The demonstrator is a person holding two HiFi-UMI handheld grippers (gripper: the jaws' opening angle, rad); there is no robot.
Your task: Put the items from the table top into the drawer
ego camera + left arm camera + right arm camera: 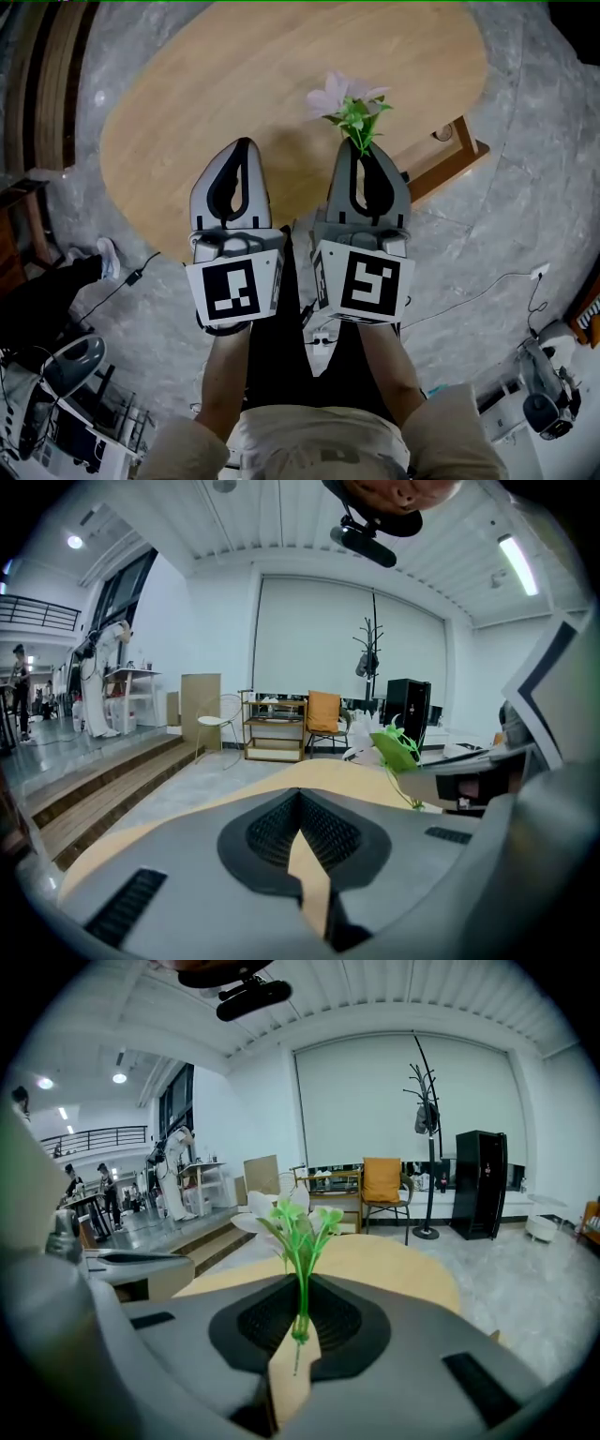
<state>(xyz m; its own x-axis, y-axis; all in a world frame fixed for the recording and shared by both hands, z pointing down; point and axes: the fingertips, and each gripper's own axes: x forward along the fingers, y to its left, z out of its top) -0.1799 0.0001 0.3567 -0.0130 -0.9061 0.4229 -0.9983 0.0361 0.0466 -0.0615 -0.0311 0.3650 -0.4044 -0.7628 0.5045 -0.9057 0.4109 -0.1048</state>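
Right gripper [364, 150]: jaws clamped on the thin green stem of the artificial flower, pale pink-white petals with green plastic leaves [349, 105]. The stem's long axis runs on from the line of the jaws, so the bloom sits beyond the fingertips, over the near-right part of the oval light-wood table [234, 84] and held clear of its top.

Left gripper [242, 145]: jaws together, nothing between them. It hangs over the table's near edge, just left of the right gripper.

Probable target: a wooden box-like frame [452, 161] sticking out from under the table's right edge, with a small pale knob on it. I take it for the open drawer; its inside is not visible.

It lies off the table's right side, right of the flower-holding fingers, so the right hand is the nearer. Nothing stands between them. No other item can be made out on the table top.
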